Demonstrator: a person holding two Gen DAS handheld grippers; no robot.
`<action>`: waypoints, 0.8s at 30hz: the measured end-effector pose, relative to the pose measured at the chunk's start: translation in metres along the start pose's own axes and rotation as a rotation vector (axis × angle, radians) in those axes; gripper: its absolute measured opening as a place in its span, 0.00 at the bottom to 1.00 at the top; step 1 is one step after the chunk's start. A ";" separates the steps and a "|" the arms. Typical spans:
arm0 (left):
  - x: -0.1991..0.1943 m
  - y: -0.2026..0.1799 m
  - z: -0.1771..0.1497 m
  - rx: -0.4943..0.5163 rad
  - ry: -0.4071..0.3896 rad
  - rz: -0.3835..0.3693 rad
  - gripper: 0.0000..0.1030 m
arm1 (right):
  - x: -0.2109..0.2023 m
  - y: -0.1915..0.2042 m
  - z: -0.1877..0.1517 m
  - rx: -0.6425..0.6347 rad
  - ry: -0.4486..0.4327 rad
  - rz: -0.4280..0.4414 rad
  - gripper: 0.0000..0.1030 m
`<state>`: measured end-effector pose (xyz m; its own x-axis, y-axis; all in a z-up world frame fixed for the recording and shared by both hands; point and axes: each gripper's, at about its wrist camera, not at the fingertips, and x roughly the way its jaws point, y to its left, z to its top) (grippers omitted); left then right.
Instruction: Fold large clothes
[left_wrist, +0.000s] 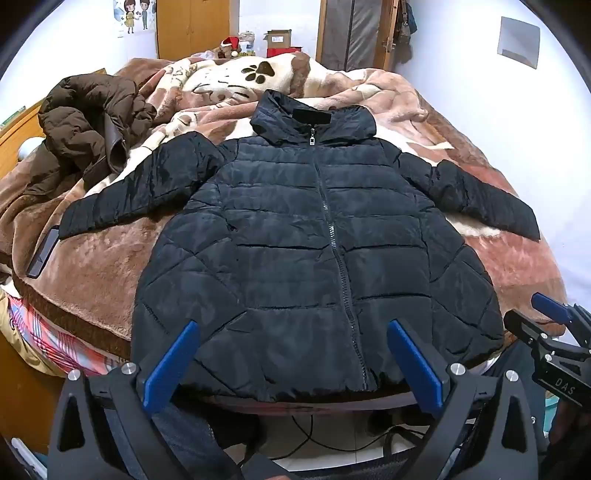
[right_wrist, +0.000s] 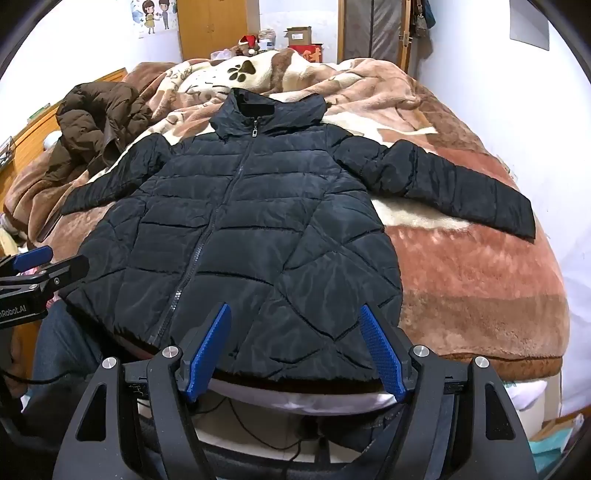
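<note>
Black puffer jacket (left_wrist: 314, 236) lies front-up on the brown fleece blanket (left_wrist: 99, 266), zipped, collar toward the far wall, hem at the near bed edge, both sleeves spread outward.

Left wrist view: left gripper (left_wrist: 291, 363) hovers just above the hem, jaws wide apart, holding nothing. Left sleeve (left_wrist: 140, 192) runs out toward a dark phone (left_wrist: 42, 254) lying on the blanket just beside the cuff. Brown coat (left_wrist: 88, 133) sits heaped at the far left, apart from the sleeve. Right gripper (left_wrist: 554, 321) is at the frame's right edge near the hem corner; whether its jaws are apart cannot be told from here.

Right wrist view: right gripper (right_wrist: 293, 347) hangs over the right part of the hem, jaws apart, empty. Right sleeve (right_wrist: 454, 188) lies flat with open blanket all around it.

Judgement: folding not yet begun. First step probably a sleeve fold across the chest. Pinch the cuff through both layers, since the slick padded shell may slip; lift low and lay it across the zipper (right_wrist: 218, 218). Right side has free room. Left side is tighter: phone could be dragged. Hem overhangs the bed edge slightly, so avoid pulling toward the operator.
</note>
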<state>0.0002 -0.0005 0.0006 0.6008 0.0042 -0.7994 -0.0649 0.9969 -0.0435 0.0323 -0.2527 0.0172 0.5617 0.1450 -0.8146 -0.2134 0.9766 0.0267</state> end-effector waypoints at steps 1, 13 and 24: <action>0.000 -0.001 0.000 0.000 0.000 0.000 0.99 | 0.000 0.001 0.000 0.000 0.000 0.001 0.70; 0.000 0.003 -0.001 -0.018 0.004 -0.014 0.99 | 0.003 0.005 0.001 -0.005 0.006 -0.007 0.70; 0.004 0.007 -0.006 -0.012 0.005 -0.013 0.99 | 0.000 0.004 -0.002 -0.002 0.010 -0.008 0.70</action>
<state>-0.0027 0.0056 -0.0069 0.5978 -0.0089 -0.8016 -0.0670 0.9959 -0.0610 0.0298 -0.2489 0.0160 0.5554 0.1360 -0.8204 -0.2110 0.9773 0.0192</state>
